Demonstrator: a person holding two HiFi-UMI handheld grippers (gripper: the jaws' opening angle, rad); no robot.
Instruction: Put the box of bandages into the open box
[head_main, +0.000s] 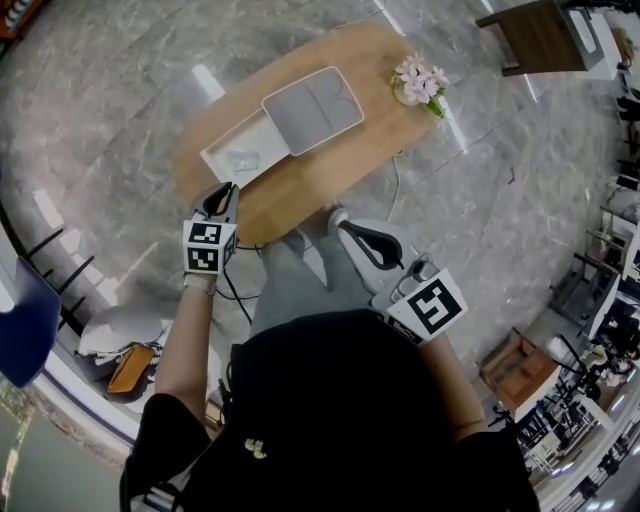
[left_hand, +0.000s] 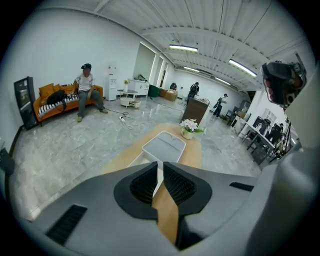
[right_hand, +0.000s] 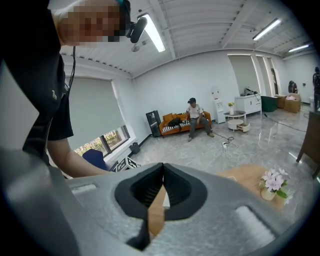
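On the oval wooden table (head_main: 300, 195) lies the open white box (head_main: 240, 155), its grey lid (head_main: 312, 110) folded back toward the far side. A faint pale shape lies in the tray; I cannot tell whether it is the box of bandages. My left gripper (head_main: 224, 192) hovers at the table's near left edge, just short of the tray, shut with nothing in it. In the left gripper view its jaws (left_hand: 161, 164) point at the white box (left_hand: 164, 147). My right gripper (head_main: 337, 216) hangs near the table's front edge, shut and empty (right_hand: 162, 166).
A small pot of pink flowers (head_main: 420, 82) stands at the table's far right end. A dark wooden cabinet (head_main: 545, 35) is beyond it. A blue chair (head_main: 20, 320) sits at the left. A person sits on an orange sofa (left_hand: 55, 100) across the marble floor.
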